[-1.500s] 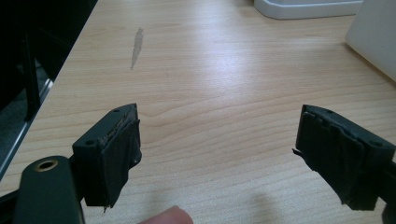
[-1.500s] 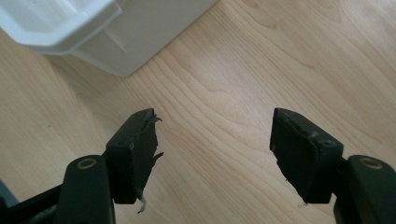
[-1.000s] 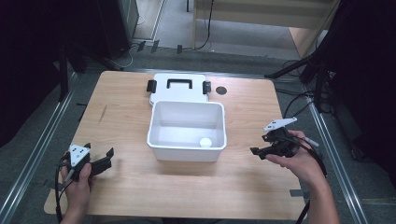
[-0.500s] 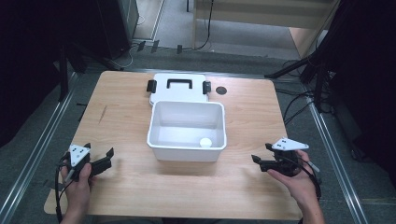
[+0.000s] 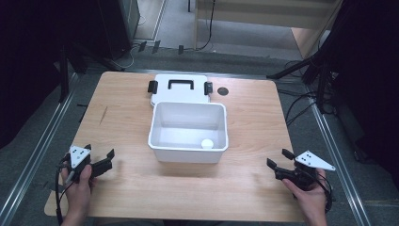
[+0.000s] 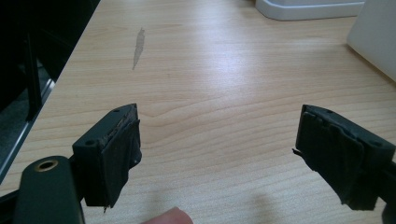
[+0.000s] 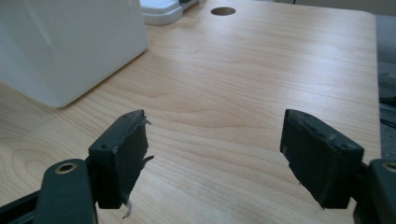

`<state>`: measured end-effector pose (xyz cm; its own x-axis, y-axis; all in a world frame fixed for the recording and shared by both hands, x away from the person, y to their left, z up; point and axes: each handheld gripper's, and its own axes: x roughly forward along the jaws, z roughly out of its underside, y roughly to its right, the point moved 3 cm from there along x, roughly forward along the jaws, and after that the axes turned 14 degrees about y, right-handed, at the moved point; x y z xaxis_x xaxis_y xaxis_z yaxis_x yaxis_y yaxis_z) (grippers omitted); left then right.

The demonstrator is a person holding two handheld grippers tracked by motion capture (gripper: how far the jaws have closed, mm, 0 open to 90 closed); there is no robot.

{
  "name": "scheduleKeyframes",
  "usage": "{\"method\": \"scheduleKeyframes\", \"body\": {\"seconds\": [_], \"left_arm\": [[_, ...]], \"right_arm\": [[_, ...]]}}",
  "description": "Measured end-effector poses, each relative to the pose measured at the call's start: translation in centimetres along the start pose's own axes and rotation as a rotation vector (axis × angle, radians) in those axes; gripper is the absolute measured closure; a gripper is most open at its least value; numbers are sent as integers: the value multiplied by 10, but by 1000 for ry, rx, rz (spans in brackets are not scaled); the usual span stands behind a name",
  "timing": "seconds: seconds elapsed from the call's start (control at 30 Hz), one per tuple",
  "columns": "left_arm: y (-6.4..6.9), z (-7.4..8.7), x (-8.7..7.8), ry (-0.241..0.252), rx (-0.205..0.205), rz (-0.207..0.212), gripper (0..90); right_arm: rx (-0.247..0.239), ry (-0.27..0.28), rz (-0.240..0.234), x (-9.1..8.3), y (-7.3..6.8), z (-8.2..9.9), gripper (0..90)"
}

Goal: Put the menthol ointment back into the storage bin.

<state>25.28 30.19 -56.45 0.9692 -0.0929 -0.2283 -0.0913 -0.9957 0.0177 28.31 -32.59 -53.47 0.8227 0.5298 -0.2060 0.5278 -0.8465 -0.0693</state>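
Left gripper (image 5: 104,160) and right gripper (image 5: 278,162) resting on table (image 5: 122,101), jaws apart, empty, right's just been opening; flanking white bin (image 5: 188,150), apparently parked clear.

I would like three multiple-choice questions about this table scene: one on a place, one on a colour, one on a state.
1. Where does the small white round object lie?
A. inside the white box
B. on the lid
C. beside the left gripper

2. What colour is the lid's handle?
A. white
B. black
C. red

3. How is the right gripper?
A. shut on the lid
B. shut on the box
C. open, holding nothing

Answers:
1 A, it rests on the box's floor.
2 B, dark against the white lid.
3 C, bare table shows between its jaws.
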Motion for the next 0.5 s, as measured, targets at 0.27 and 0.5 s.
{"method": "scheduleKeyframes", "body": {"seconds": [0.27,0.5], "left_arm": [[0,0,0,-6,2,3,148],[-1,0,0,-10,-1,8,148]], "right_arm": [[65,56,24,-9,8,10,135],[103,84,147,-24,7,16,149]]}}
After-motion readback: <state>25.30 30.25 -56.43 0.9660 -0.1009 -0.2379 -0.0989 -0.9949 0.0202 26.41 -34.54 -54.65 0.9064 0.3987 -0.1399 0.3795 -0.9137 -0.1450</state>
